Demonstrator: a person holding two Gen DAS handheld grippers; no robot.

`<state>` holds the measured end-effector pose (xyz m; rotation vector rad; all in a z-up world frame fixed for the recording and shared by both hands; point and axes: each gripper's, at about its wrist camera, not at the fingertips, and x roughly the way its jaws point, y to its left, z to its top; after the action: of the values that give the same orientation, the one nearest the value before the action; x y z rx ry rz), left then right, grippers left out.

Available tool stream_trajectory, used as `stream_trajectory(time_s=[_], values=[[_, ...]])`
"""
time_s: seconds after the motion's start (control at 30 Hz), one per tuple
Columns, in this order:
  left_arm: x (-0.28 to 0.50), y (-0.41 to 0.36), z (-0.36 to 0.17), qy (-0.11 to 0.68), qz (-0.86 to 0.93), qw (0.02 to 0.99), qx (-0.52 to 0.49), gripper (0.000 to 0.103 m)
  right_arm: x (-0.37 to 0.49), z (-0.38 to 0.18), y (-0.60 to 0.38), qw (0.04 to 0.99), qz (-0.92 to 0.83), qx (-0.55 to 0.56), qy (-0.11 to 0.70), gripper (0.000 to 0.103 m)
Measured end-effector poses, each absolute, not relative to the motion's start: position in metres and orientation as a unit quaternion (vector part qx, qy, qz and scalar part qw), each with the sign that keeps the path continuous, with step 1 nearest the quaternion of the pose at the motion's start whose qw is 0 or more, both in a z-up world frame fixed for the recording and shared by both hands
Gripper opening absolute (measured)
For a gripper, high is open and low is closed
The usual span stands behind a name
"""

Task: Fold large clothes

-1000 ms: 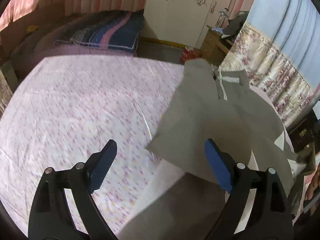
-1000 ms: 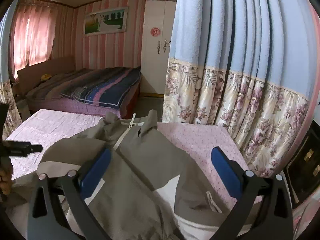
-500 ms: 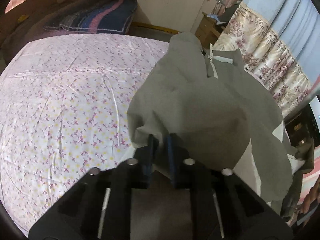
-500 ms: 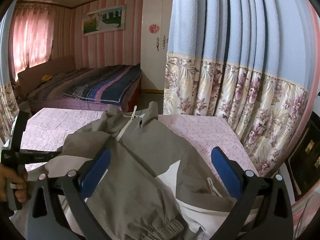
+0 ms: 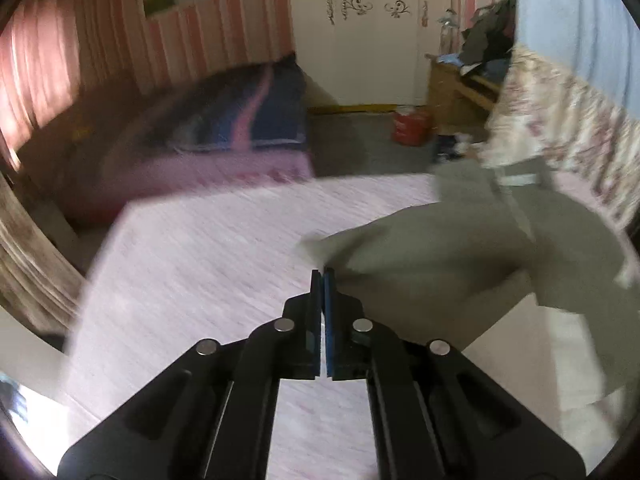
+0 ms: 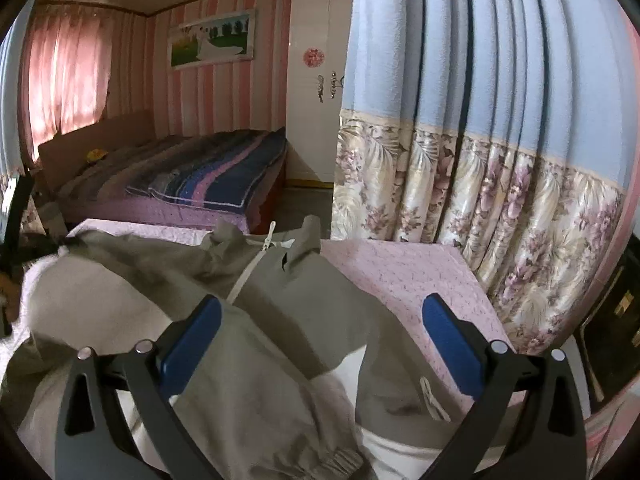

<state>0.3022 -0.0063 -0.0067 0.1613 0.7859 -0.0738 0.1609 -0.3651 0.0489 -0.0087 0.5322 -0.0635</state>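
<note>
A grey-olive jacket (image 6: 288, 296) with a white zip and white panels lies crumpled on a pink flowered sheet (image 6: 408, 268). It also shows in the left wrist view (image 5: 460, 248), stretched out to the right and blurred. My left gripper (image 5: 322, 276) is shut, and the jacket's edge runs right up to its tips, so it appears to pinch that edge. My right gripper (image 6: 320, 320) is open and empty, hovering over the jacket's middle, fingers to either side of the zip area.
The sheeted surface (image 5: 208, 272) stretches left of the jacket. A bed with a striped blue blanket (image 6: 208, 184) stands behind. Blue and flowered curtains (image 6: 500, 160) hang close on the right. A white wardrobe (image 5: 372, 32), a wooden side table and a red container (image 5: 412, 126) stand at the back.
My left gripper closed from wide open onto the jacket's edge and has swung left and up, pulling the cloth out. The right gripper stayed open over the jacket.
</note>
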Motion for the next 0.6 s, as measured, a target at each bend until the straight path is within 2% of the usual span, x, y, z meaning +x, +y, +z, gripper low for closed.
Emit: stream_trajectory(time_s=[0.17, 0.3, 0.5, 0.57, 0.6], values=[[0.342, 0.019, -0.006, 0.383, -0.002, 0.914, 0.135, 0.0, 0.186, 0.043, -0.353, 0.961, -0.028, -0.022, 0.275, 0.101], [0.371, 0.031, -0.029, 0.393, 0.024, 0.9, 0.187, 0.0, 0.207, 0.032, -0.348, 0.955, -0.028, -0.029, 0.294, 0.101], [0.392, 0.072, -0.073, 0.432, 0.043, 0.886, 0.161, 0.001, 0.226, 0.012, -0.354, 0.944, -0.024, -0.017, 0.329, 0.101], [0.387, 0.078, -0.086, 0.437, 0.033, 0.883, 0.171, 0.008, 0.225, 0.008, -0.355, 0.942, -0.013, -0.004, 0.336, 0.101], [0.382, 0.081, -0.09, 0.436, 0.038, 0.882, 0.172, 0.017, 0.223, 0.006, -0.354, 0.941, -0.006, 0.002, 0.338, 0.101]])
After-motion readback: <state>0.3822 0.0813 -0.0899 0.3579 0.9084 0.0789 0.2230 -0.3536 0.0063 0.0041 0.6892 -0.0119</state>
